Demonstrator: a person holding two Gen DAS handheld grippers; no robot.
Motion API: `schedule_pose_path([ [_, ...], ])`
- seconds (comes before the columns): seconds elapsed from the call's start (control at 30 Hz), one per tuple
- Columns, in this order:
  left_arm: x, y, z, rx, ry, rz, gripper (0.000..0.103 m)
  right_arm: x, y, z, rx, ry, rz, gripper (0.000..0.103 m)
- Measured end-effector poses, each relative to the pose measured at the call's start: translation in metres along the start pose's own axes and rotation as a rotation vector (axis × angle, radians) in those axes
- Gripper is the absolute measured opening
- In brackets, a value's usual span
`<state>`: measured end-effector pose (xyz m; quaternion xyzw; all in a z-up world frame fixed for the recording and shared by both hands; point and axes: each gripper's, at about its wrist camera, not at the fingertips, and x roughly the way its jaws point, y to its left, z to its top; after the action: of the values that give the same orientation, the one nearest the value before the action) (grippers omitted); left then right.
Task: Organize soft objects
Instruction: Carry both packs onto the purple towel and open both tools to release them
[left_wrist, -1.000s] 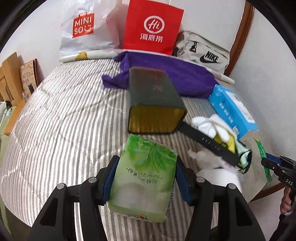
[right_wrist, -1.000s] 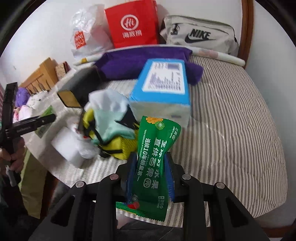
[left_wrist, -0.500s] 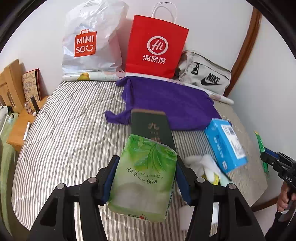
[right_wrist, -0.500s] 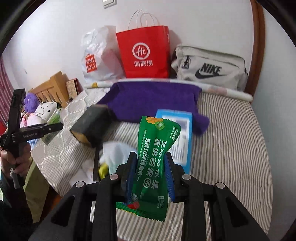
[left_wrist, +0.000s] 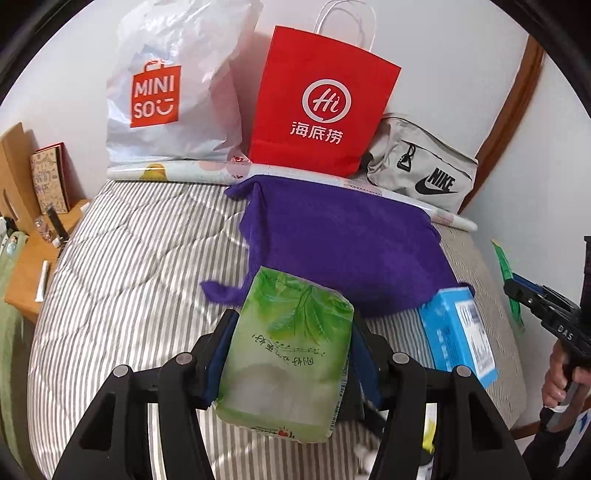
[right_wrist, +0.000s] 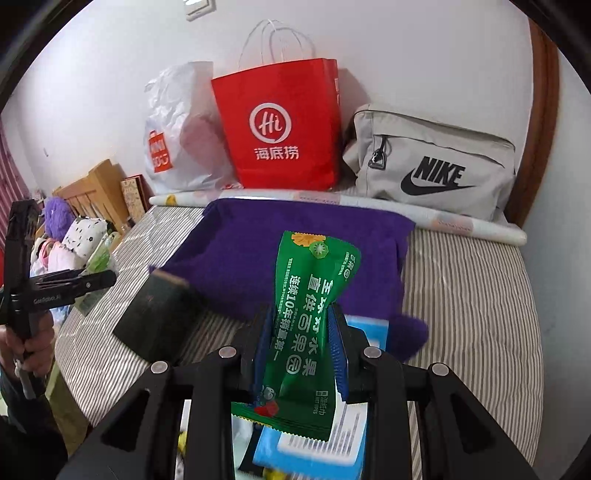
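Left claw (left_wrist: 291, 350) clamped on pale green tissue pack (left_wrist: 288, 354), right claw (right_wrist: 301, 347) clamped on dark green wipes packet (right_wrist: 306, 328), both held above striped bed (left_wrist: 129, 258), purple towel (left_wrist: 343, 243) beyond, blue box (left_wrist: 458, 332) at right.

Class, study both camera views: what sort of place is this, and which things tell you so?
Most likely a bedroom at home: a bed with a striped quilt, shopping bags and a sports bag against the wall, and plush toys beside a wooden shelf.
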<state>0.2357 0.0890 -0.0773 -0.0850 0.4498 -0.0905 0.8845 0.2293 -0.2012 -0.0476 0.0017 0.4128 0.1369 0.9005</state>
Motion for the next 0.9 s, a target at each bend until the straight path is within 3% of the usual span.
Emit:
schedule_pose_path([
  [0.43, 0.076, 0.000, 0.057, 0.010, 0.069, -0.009, 0.057, 0.081, -0.028, 0.053, 0.010, 0.067, -0.002, 0.030],
  [0.9, 0.154, -0.010, 0.110, 0.053, 0.155, -0.014, 0.057, 0.151, -0.044, 0.052, -0.041, 0.228, -0.033, 0.030],
])
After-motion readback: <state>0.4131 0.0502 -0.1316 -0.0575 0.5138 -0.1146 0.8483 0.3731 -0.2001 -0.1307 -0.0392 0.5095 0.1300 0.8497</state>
